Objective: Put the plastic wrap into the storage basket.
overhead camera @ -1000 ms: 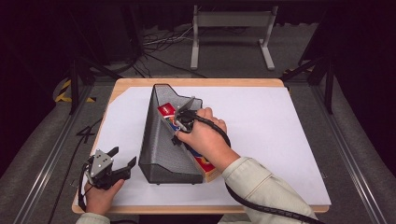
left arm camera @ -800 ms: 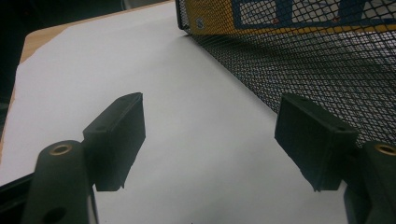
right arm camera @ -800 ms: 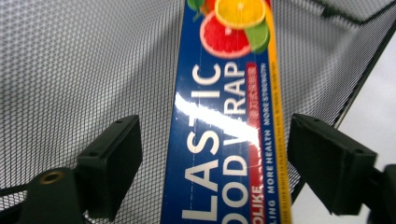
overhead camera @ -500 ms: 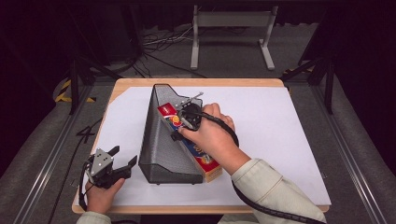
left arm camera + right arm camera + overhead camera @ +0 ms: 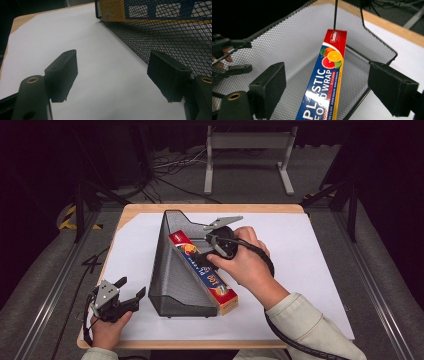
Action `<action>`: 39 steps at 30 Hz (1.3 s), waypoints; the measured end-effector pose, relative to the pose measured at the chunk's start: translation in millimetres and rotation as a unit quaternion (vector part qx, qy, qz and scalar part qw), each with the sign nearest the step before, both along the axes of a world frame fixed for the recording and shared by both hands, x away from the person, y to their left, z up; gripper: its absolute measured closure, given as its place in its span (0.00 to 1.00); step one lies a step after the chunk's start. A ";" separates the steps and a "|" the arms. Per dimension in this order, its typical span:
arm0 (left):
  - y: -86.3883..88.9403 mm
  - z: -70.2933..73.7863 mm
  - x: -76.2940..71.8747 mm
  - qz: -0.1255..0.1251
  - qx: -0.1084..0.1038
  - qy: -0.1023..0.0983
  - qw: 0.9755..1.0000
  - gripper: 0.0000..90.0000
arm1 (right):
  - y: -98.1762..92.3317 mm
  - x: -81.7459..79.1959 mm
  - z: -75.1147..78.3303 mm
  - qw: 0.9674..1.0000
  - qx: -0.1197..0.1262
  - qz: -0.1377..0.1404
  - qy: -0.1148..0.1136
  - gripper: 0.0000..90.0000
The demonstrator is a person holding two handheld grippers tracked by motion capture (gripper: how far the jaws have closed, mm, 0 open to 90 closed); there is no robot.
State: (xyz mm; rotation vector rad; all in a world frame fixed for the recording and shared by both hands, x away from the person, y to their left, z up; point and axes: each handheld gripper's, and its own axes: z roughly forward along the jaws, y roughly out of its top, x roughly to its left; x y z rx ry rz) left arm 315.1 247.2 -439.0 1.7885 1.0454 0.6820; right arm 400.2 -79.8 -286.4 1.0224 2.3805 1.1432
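Observation:
A black mesh file holder lies on its side on the white sheet. A red and blue plastic food wrap box lies inside it, one end sticking out at the near side. My right gripper hovers just above the box's far half. Its jaws have just been opening and stand apart, with the box below them and untouched. The holder's mesh wall rises behind the box. My left gripper rests open near the table's front left corner, beside the holder, nothing between its fingers.
A wooden board carries the white sheet, with bare paper to the right of the holder and to its left. A metal stand and cables lie on the floor behind the table. Dark rails flank both sides.
My right gripper has let go of the box, opened, and lifted up and away from it toward the far right. The box stays in the holder. The left gripper has not moved.

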 end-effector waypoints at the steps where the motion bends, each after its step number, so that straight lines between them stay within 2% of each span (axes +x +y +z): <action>1: 0.0 0.1 0.0 0.000 -0.001 0.000 1.000 0.28 | -2.7 -0.7 1.7 1.000 0.002 0.002 -0.004 0.17; 4: 0.3 0.1 0.0 0.000 -0.003 -0.001 1.000 0.28 | -11.2 -3.0 6.9 1.000 0.004 0.011 -0.013 0.17; 7: 0.6 0.2 -0.4 0.001 -0.004 -0.001 1.000 0.28 | -20.4 -4.7 11.6 1.000 -0.006 0.014 -0.021 0.16; 11: 0.8 0.2 -0.5 0.001 -0.004 -0.001 1.000 0.28 | -41.2 -6.7 15.3 1.000 0.005 0.011 -0.002 0.16; 15: 0.3 0.1 -0.4 0.001 -0.004 0.000 1.000 0.28 | -62.6 -3.8 13.7 1.000 0.012 -0.001 0.003 0.16; 23: 0.0 -0.9 0.4 0.000 -0.001 0.004 1.000 0.28 | -107.4 1.5 7.8 1.000 0.014 0.000 0.001 0.16; 25: 0.1 -0.8 0.3 0.000 -0.002 0.004 1.000 0.28 | -112.2 1.8 7.3 1.000 0.015 -0.001 0.002 0.16; 26: 0.4 -0.7 0.3 0.000 -0.002 0.004 1.000 0.27 | -123.1 3.2 5.4 1.000 0.013 -0.007 0.002 0.16; 28: 0.7 -0.7 0.3 0.000 -0.003 0.005 1.000 0.27 | -126.7 3.7 4.8 1.000 0.012 -0.008 0.002 0.16; 35: 1.0 -0.9 0.5 0.000 -0.003 0.007 1.000 0.27 | -160.4 4.8 -0.8 0.999 0.016 -0.033 0.013 0.16; 39: 1.1 -0.7 0.1 -0.001 -0.006 0.007 1.000 0.27 | -178.1 3.4 -1.4 0.999 0.021 -0.040 0.007 0.16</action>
